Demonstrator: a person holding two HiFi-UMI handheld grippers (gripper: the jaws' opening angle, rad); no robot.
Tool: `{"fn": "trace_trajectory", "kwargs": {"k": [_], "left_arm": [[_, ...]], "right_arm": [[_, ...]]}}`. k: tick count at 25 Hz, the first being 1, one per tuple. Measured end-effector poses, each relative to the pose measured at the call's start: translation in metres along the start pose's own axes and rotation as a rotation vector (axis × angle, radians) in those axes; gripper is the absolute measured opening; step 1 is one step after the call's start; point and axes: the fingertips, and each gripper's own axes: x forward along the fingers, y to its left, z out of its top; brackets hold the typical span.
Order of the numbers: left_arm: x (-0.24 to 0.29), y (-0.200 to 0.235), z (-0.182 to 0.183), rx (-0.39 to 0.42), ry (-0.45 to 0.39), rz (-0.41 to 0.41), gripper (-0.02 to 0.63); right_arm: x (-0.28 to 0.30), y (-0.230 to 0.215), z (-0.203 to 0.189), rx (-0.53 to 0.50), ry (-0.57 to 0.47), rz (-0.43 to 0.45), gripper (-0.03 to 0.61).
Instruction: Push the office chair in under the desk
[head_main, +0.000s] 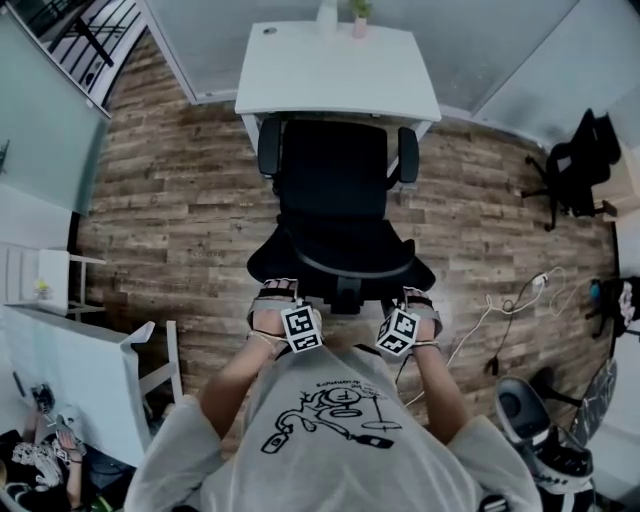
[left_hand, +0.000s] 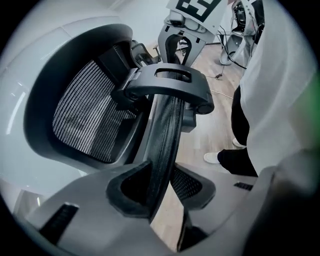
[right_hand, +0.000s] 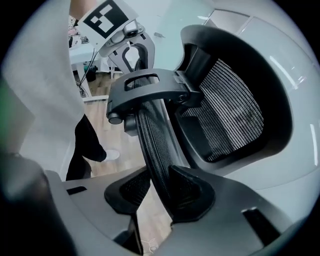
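As viewed from head camera, chair position: office chair (head_main: 335, 190) centred before desk (head_main: 335, 70), seat front reaching near edge of desktop, both armrests just short of it, backrest on near side.
Left gripper (head_main: 275, 298): clenched on left part of backrest rim (left_hand: 167, 130), pinching mesh edge between pads.
Right gripper (head_main: 420, 300): clenched on right part of same rim, pinching mesh edge between pads.
Gripper attitude: both angled steeply downward, marker cubes facing up.
Floor (head_main: 170, 210): wood planks, white cable (head_main: 500, 320) lying at right.
Surroundings: second black chair (head_main: 575, 165) at far right, well apart.
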Motion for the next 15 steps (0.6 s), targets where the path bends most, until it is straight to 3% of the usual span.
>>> {"fn": "trace_trajectory", "kwargs": {"k": [15], "left_arm": [[0.024, 0.043, 0.014, 0.005, -0.010, 0.004, 0.124]], "right_arm": [[0.027, -0.054, 0.000, 0.024, 0.034, -0.006, 0.149]]}}
